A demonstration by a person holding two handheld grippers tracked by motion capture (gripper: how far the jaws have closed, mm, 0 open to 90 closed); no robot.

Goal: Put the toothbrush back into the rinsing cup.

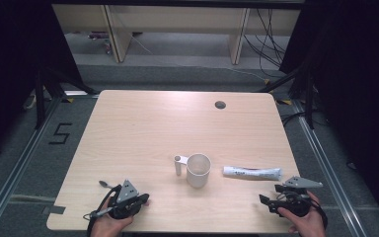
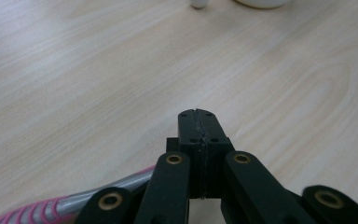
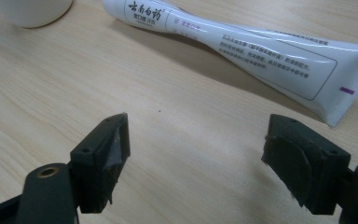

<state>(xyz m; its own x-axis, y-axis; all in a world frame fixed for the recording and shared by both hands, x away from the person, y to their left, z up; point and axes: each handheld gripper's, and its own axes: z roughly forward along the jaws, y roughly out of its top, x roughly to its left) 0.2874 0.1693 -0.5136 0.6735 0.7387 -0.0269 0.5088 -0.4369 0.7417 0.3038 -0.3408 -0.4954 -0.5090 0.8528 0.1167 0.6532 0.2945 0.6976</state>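
Right claw: jaws wide apart, holding nothing.
Left claw: jaws pressed together, empty.
Tube: lying flat on the worktop, at 12 o'clock from the right claw, close.
Cup: at 9 o'clock of the tube.
Handling: likely light, soft, slick; best taken across the middle.

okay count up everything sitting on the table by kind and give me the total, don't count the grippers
White cups: 1
White toothpaste tubes: 1
Toothbrushes with a pink and grey handle, beside the shut left gripper: 1
Total: 3
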